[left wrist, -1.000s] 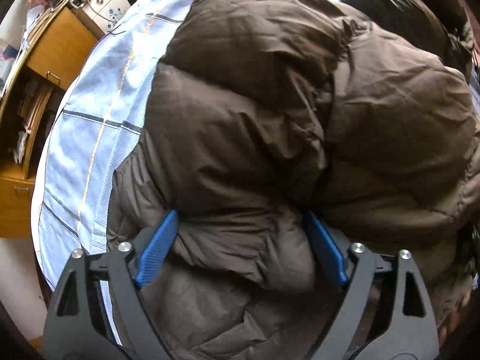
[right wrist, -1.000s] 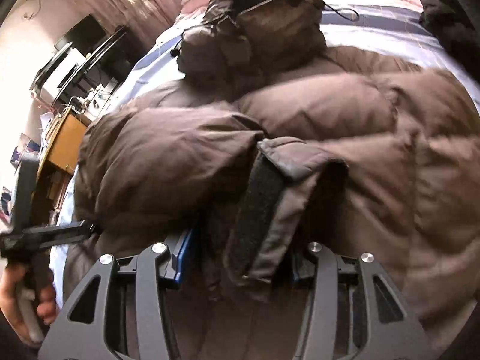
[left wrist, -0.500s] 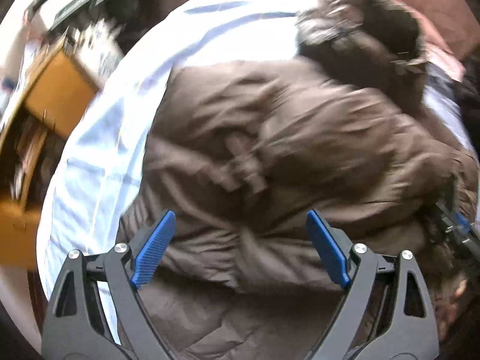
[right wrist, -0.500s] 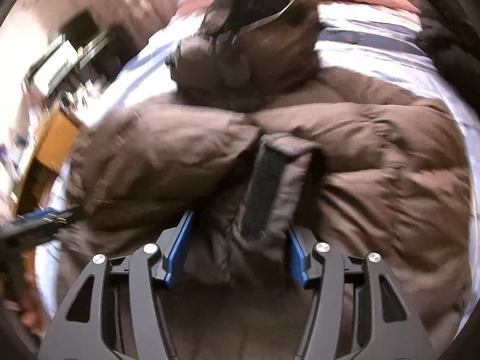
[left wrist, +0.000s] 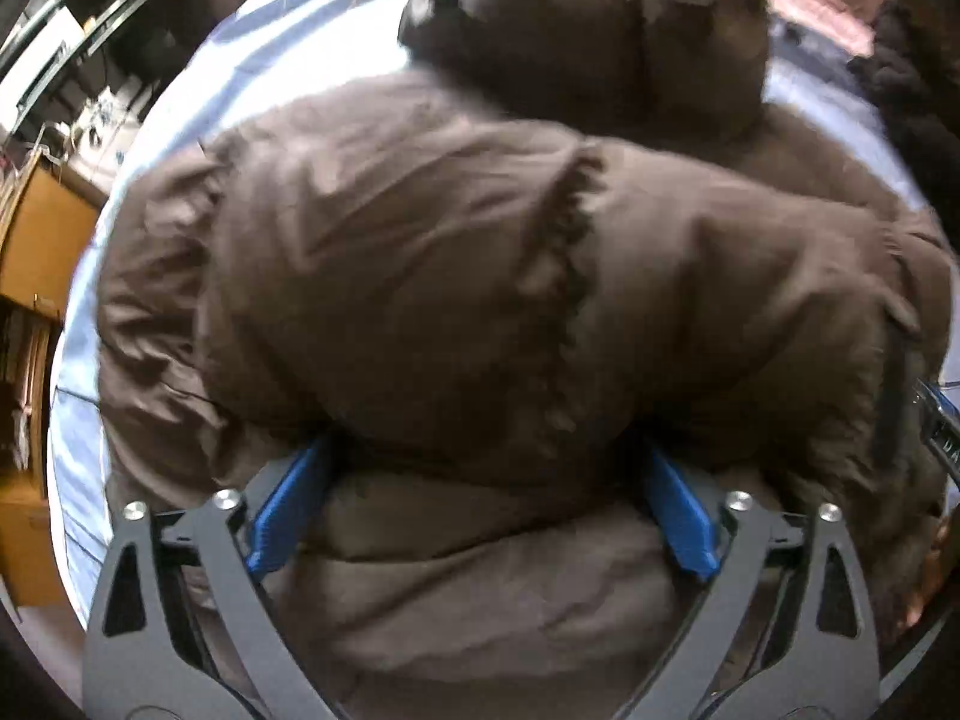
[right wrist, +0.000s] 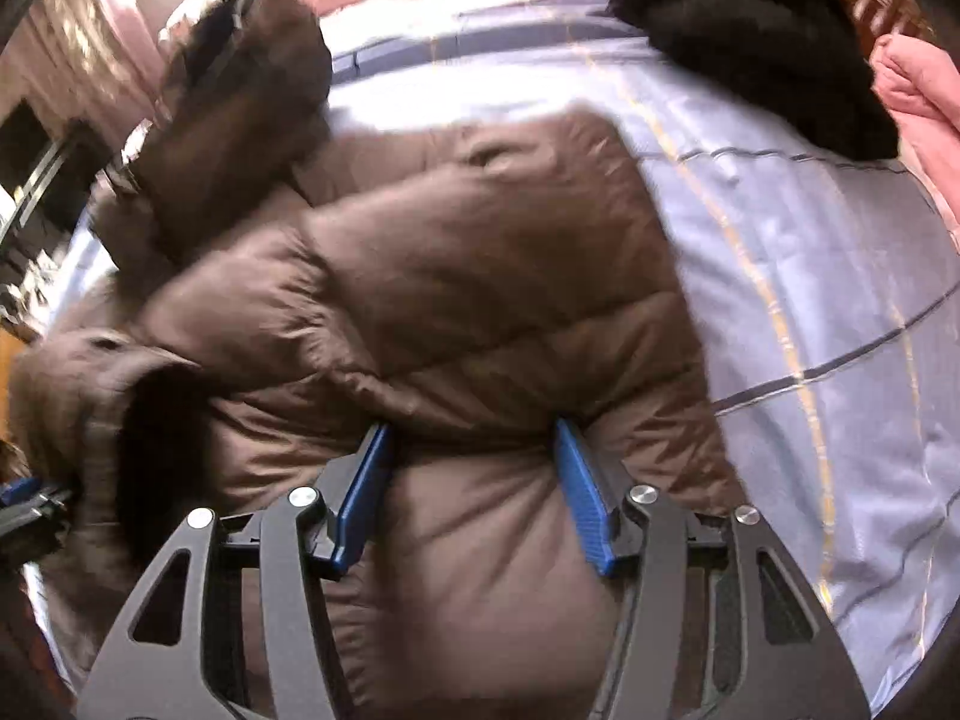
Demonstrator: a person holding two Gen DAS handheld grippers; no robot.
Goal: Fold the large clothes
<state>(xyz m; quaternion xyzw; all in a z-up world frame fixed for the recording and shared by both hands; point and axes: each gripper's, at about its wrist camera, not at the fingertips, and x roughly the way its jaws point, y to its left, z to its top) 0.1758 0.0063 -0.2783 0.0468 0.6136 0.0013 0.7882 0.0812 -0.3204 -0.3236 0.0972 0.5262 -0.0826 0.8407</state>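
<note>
A big brown puffer jacket [left wrist: 480, 276] lies folded on a light blue checked bed sheet [left wrist: 198, 78]; it also shows in the right wrist view [right wrist: 468, 276]. Its fur-trimmed hood [left wrist: 588, 42] lies at the far end, and shows in the right wrist view [right wrist: 240, 96]. My left gripper [left wrist: 480, 480] has its jaws wide apart, pressed into the jacket's near fold. My right gripper [right wrist: 474, 474] has its jaws partly apart with a thick bunch of jacket fabric between the blue pads [right wrist: 579, 492]. A sleeve cuff [right wrist: 138, 414] lies at the left.
A wooden cabinet [left wrist: 36, 252] stands left of the bed. A black garment [right wrist: 750, 42] and pink bedding [right wrist: 918, 90] lie at the far right of the sheet [right wrist: 810, 252]. The other gripper's tip shows at the right edge [left wrist: 942, 426].
Both grippers moved forward and over the jacket. The sleeve with the dark cuff strip that was between my right jaws is now off to the left; a padded fold sits between them.
</note>
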